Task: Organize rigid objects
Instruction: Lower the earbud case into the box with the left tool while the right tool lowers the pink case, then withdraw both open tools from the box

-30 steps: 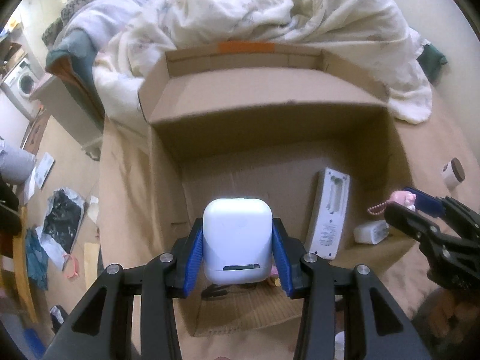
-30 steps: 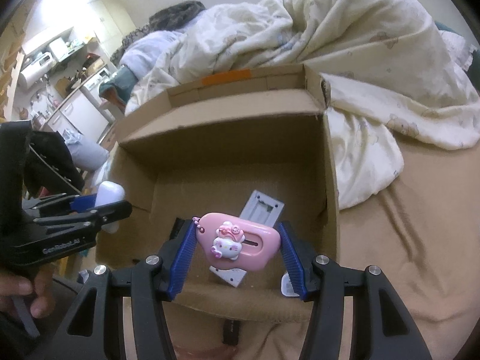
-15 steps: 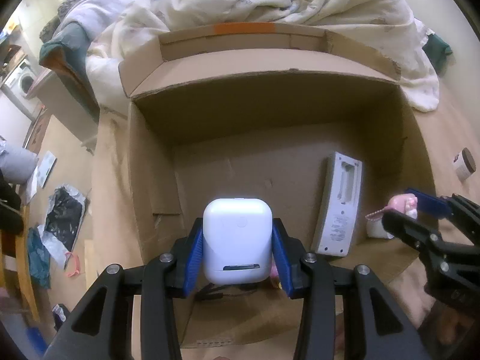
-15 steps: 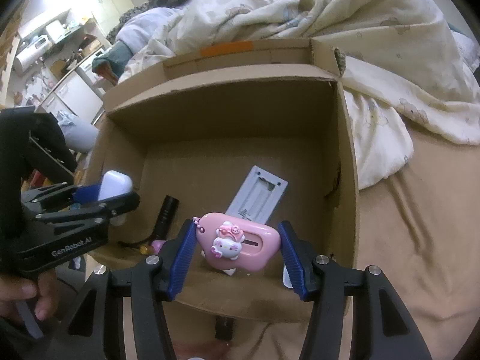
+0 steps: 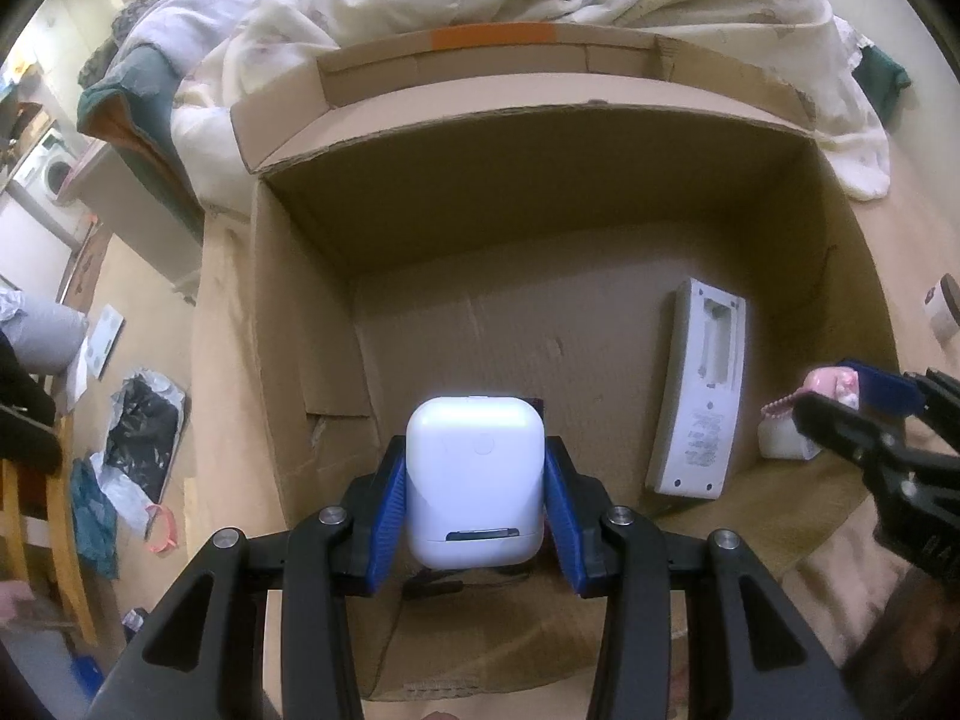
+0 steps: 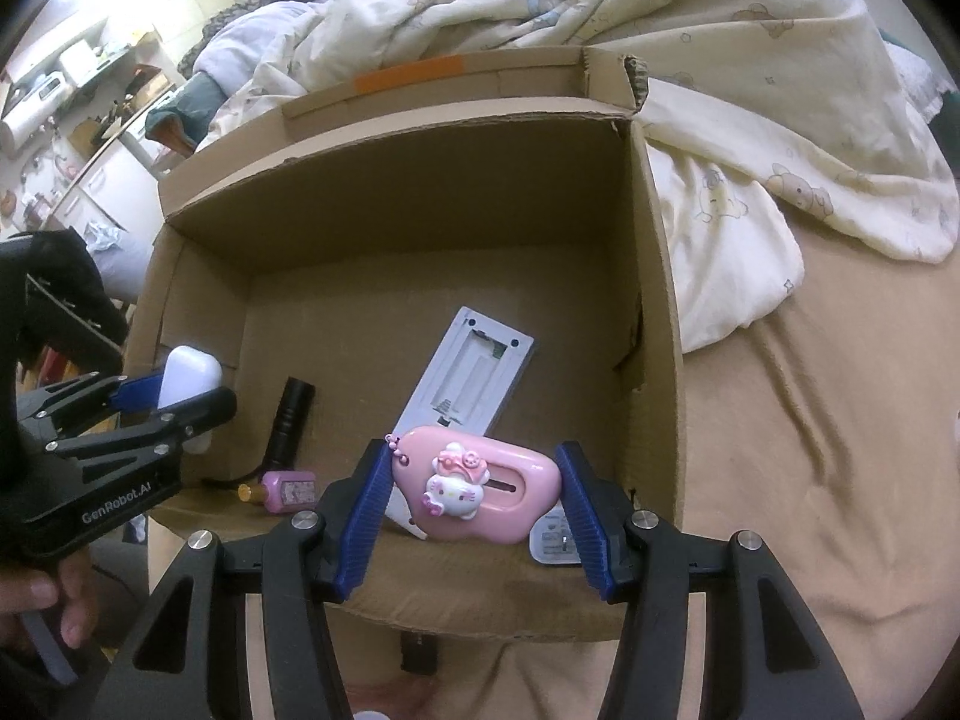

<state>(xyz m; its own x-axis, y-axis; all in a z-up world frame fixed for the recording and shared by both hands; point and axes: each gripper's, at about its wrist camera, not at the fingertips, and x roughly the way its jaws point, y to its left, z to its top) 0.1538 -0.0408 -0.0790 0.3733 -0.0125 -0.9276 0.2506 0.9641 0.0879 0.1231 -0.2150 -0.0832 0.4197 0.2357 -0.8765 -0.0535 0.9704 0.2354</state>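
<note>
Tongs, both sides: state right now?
Left tongs: closed on the white earbud case.
Right tongs: closed on the pink Hello Kitty cutter.

White earbud case (image 5: 474, 480), glossy with rounded corners, sits upright and is pinched on both sides over the near-left part of the open cardboard box (image 6: 420, 192). The pink Hello Kitty cutter (image 6: 477, 492) is held flat, face up, over the near-right edge. Down on the box floor: a grey remote (image 6: 465, 372) lying back-up with its battery bay open, a black flashlight (image 6: 291, 420), and a small pink bottle (image 6: 288, 491).
</note>
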